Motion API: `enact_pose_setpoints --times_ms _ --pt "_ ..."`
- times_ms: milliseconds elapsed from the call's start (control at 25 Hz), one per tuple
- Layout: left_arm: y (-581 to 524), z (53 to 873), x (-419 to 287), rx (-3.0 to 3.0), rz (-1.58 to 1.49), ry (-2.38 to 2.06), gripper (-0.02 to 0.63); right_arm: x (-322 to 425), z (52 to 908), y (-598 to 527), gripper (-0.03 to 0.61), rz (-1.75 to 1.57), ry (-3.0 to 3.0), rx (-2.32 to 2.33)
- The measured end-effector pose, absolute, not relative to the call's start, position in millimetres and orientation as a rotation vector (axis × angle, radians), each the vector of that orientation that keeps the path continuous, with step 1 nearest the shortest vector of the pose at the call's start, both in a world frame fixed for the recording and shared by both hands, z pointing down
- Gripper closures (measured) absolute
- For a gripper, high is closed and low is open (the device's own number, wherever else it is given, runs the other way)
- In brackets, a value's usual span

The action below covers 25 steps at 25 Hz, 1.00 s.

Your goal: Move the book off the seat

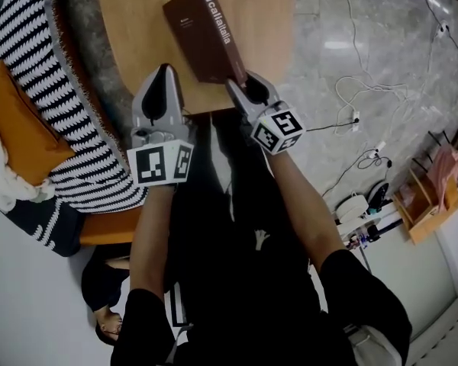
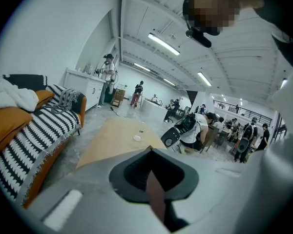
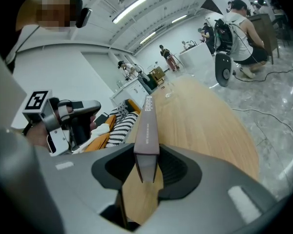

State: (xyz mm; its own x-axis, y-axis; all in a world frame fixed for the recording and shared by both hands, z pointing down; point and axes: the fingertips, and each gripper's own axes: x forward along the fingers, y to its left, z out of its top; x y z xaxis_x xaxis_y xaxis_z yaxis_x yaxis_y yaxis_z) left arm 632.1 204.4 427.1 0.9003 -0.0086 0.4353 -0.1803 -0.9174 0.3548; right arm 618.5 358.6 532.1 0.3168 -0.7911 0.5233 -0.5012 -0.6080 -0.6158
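A dark brown book (image 1: 206, 33) with white lettering on its spine hangs over the wooden table (image 1: 137, 21). My right gripper (image 1: 240, 82) is shut on the book's near end. In the right gripper view the book (image 3: 147, 126) stands on edge, spine up, with the pads of the right gripper (image 3: 145, 167) pressed against both covers. My left gripper (image 1: 166, 71) is shut with nothing in it, to the left of the book over the table's near edge. In its own view the left gripper (image 2: 154, 184) shows only a thin slit between the jaws.
A sofa with a black-and-white striped blanket (image 1: 30, 67) and an orange cushion (image 1: 19, 120) stands left of the table. Cables (image 1: 351, 97) lie on the grey floor to the right. Several people stand and sit at the far end of the room (image 2: 195, 130).
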Motion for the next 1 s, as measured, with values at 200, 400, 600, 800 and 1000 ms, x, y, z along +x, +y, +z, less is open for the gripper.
enact_pose_setpoints --times_ms 200,400,600,800,1000 --pt "196.6 427.5 631.0 2.659 0.607 -0.156 0.609 617.6 535.9 359.6 0.422 -1.210 1.158 -2.260" --pt "193.7 429.9 626.9 2.656 0.603 -0.163 0.607 616.3 543.4 362.0 0.419 -1.218 1.119 -2.255" --pt "198.5 432.5 625.6 2.645 0.606 -0.151 0.609 617.9 550.8 367.9 0.411 -1.239 1.091 -2.263" --pt "202.3 433.1 622.4 2.642 0.605 -0.141 0.607 617.1 557.6 375.4 0.400 -1.262 1.057 -2.268" --pt "201.0 435.3 620.9 2.635 0.608 -0.142 0.609 616.5 568.3 381.7 0.382 -1.292 1.040 -2.269"
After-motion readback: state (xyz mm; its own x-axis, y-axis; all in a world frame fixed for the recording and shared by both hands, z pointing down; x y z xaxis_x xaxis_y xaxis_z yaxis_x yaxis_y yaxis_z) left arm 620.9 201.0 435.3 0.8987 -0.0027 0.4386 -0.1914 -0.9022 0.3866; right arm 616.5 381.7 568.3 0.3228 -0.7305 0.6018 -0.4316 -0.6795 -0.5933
